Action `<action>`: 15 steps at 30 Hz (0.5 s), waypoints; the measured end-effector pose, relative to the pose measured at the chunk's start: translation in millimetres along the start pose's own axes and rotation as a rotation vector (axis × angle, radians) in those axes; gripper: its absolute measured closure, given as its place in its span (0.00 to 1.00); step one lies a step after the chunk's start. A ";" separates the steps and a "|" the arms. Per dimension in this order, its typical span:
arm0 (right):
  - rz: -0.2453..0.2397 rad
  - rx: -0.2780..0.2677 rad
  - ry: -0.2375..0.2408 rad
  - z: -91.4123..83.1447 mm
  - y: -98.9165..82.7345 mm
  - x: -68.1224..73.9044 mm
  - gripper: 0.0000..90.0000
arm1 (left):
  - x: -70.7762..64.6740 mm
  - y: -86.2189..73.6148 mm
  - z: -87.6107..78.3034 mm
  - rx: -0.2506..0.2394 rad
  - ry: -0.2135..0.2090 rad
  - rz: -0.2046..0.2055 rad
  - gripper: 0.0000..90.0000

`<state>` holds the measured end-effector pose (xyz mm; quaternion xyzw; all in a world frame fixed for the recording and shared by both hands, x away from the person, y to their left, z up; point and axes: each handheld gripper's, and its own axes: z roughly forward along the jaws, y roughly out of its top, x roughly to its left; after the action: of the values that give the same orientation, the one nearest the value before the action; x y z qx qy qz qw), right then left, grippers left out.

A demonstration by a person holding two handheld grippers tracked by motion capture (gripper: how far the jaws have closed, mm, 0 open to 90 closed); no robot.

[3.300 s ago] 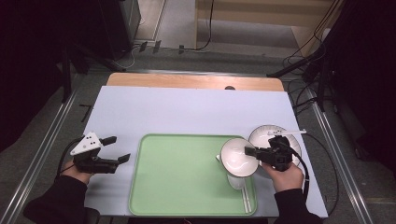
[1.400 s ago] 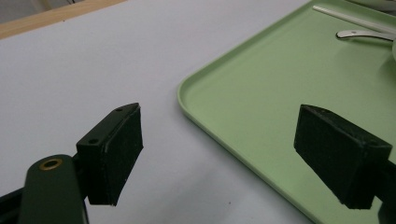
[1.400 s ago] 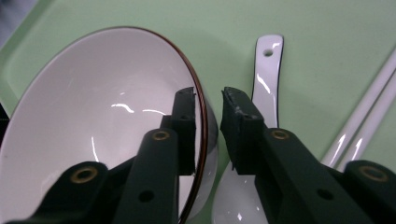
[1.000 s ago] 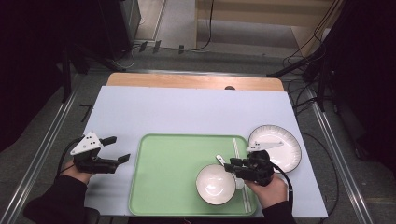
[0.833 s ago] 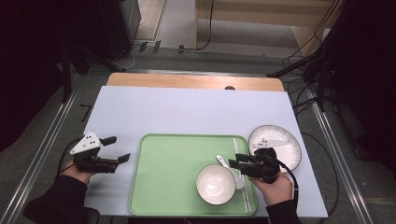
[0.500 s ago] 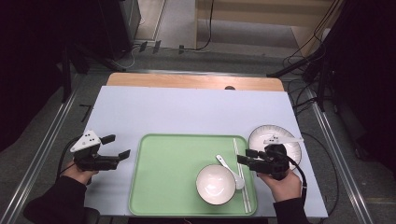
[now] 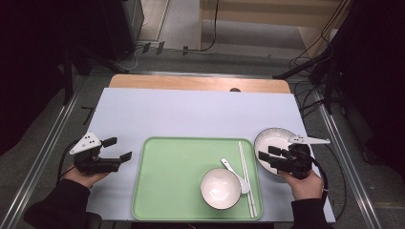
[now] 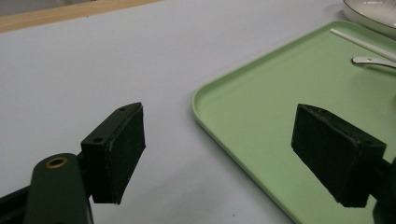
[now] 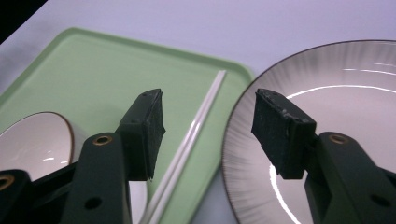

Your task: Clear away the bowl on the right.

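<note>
High view: the round white ceramic bowl with a thin dark rim [image 7: 220,188] stands upright in the lower right part of the flat pale-green plastic tray [image 7: 167,191], which lies in the lower middle of the frame on the pale lilac-topped desk [image 7: 191,112]. A white ceramic spoon [image 7: 235,171] lies just to the upper right of the bowl, its scoop end beside the bowl's rim, and a pair of long white chopsticks [image 7: 247,179] lies along the tray's right edge, running from upper to lower frame. At the right of the frame, off the tray, sits a round white ribbed plate with a dark rim [image 7: 272,143]. The right tongs [image 7: 265,156] hover over the plate's lower left part, between plate and tray, well clear of the bowl; their jaws have just been opening and stand wide with nothing between them. In the right gripper view the right tongs [image 9: 208,128] frame the gap where the tray's right edge meets the plate's rim, with the chopsticks passing under the left jaw and the bowl at the lower left of the frame. At the left of the high view the left tongs [image 7: 118,149] sit above the desk just beside the tray's left edge, jaws wide and empty; the left gripper view shows the left tongs [image 8: 219,154] over the tray's corner
</note>
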<state>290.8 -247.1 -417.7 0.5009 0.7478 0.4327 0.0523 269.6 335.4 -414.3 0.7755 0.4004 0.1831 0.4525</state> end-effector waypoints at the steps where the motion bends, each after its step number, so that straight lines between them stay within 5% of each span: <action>1: 0.005 -0.001 -0.003 -1.1 -0.2 -2.6 0.49 | -0.9 -0.1 -0.6 -0.002 -0.001 0.012 0.20; 4: 0.026 -0.006 -0.014 -4.8 -1.6 -12.5 0.47 | -3.2 0.3 -0.7 -0.010 -0.012 0.027 0.21; 15: 0.062 -0.021 -0.057 -12.0 -5.1 -38.6 0.43 | 0.8 1.6 -2.9 -0.034 -0.040 -0.040 0.29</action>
<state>300.1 -285.5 -427.6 0.5356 0.7254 0.4274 0.0654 268.9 337.3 -411.5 0.7631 0.4036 0.1649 0.4771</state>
